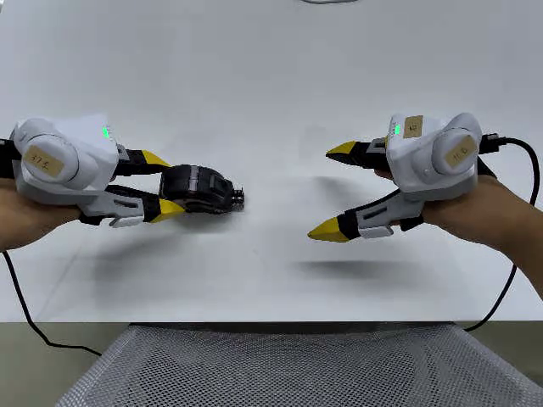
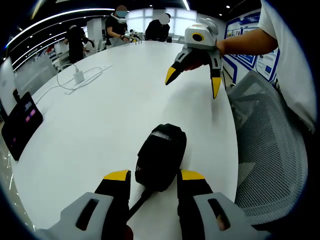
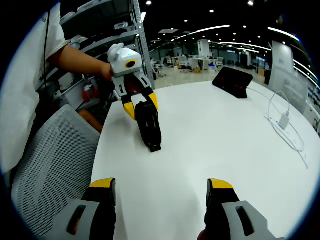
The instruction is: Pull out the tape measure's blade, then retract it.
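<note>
White workbench (image 1: 271, 85) carries a black tape measure (image 1: 202, 188), pinched between the left gripper (image 1: 164, 184) jaws (blade wound inside the case, hook tip (image 1: 239, 198) at its mouth); right gripper (image 1: 333, 191) hovers well apart beyond that tip, jaws spread wide

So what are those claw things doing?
A person holds tongs in each hand at a white table. The left tongs are clamped on a black tape measure lying on the table. The right tongs are open and apart from it, pointing toward it. The blade is not pulled out yet.
</note>
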`<state>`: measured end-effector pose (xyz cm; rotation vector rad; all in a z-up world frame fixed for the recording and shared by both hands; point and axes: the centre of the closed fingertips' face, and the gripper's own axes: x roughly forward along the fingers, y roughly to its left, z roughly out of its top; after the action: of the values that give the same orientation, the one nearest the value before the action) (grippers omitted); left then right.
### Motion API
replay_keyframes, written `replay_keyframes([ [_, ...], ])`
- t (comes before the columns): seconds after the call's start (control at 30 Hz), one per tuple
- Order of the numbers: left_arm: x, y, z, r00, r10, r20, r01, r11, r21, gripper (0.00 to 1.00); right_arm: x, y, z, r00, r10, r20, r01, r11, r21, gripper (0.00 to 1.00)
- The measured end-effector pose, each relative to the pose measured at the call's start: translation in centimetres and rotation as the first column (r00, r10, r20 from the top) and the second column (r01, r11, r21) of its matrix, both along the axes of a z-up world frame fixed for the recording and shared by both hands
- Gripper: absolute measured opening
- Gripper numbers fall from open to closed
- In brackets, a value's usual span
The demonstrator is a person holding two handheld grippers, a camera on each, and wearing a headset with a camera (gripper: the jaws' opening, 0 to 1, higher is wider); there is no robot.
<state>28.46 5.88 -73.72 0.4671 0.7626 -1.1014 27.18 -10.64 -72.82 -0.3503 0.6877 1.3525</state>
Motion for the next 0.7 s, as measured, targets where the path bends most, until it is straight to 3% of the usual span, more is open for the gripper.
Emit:
replay_keyframes([
  [0.7, -0.2, -0.2, -1.0, 0.999, -0.04, -0.003, 0.04, 0.998, 0.042, 0.27, -0.6, 0.9, -0.7, 1.0, 0.026, -0.008, -0.026, 1.0, 0.002, 0.65],
])
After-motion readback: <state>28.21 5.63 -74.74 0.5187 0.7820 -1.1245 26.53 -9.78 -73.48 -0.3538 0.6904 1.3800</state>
